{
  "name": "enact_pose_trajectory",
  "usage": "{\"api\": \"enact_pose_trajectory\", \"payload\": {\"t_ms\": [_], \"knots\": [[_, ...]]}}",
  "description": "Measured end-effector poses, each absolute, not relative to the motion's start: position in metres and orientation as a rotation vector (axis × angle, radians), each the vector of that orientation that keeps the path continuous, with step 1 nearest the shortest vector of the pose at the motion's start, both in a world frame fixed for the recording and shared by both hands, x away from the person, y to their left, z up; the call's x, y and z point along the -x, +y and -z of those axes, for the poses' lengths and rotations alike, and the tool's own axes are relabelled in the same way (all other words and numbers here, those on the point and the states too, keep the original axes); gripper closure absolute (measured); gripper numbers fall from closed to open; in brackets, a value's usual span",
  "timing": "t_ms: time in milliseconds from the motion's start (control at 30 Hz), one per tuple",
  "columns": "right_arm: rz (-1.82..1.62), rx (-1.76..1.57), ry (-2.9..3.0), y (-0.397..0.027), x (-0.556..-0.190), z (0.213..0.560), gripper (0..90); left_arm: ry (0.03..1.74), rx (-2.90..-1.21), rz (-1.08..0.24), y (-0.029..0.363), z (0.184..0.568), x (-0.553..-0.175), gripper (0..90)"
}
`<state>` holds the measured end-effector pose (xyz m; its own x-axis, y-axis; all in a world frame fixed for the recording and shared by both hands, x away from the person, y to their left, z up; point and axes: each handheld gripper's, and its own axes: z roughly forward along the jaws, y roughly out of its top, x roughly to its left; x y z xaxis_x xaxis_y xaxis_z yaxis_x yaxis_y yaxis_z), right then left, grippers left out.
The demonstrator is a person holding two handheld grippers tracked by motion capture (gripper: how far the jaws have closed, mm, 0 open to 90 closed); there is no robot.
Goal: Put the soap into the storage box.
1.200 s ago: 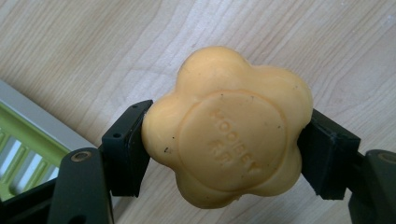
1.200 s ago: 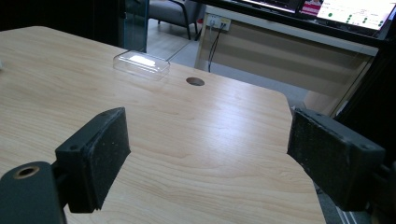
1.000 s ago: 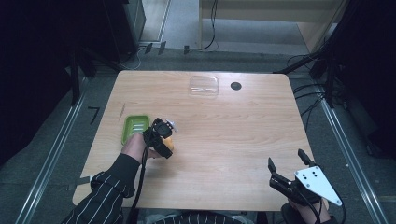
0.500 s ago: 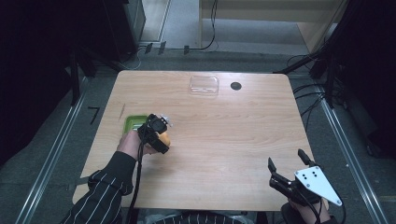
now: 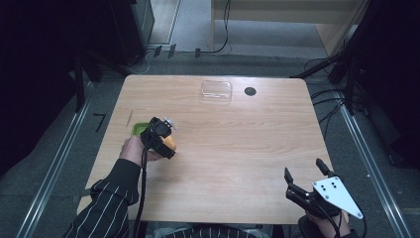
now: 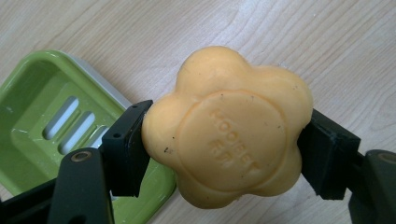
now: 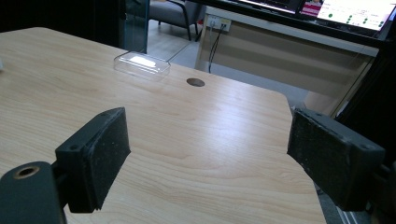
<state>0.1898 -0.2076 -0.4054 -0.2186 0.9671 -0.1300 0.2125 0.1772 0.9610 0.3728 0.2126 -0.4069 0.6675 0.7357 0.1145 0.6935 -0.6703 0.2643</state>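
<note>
i've got the orange flower-shaped soap pinched in the left tongs, held over the desk just right of the green soap dish at the left side. looks like the carry step to me. next i'd shift it over the dish, lower it, then let go. right tongs sit spread, idle at the near right corner.

A clear plastic lid lies flat near the far edge of the wooden desk, just beside a small round dark hole in the desktop. Behind the desk, cables run over the grey floor. Metal rails flank the desk on both sides.
</note>
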Motion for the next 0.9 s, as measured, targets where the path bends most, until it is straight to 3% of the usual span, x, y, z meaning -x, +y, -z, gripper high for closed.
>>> {"api": "enact_pose_trajectory", "payload": {"t_ms": [900], "knots": [[-1.112, -1.151, 1.602, -0.208, -0.189, 0.405, 13.3, 1.265, -2.545, -0.388, 0.242, 0.389, -0.384, 27.9]]}}
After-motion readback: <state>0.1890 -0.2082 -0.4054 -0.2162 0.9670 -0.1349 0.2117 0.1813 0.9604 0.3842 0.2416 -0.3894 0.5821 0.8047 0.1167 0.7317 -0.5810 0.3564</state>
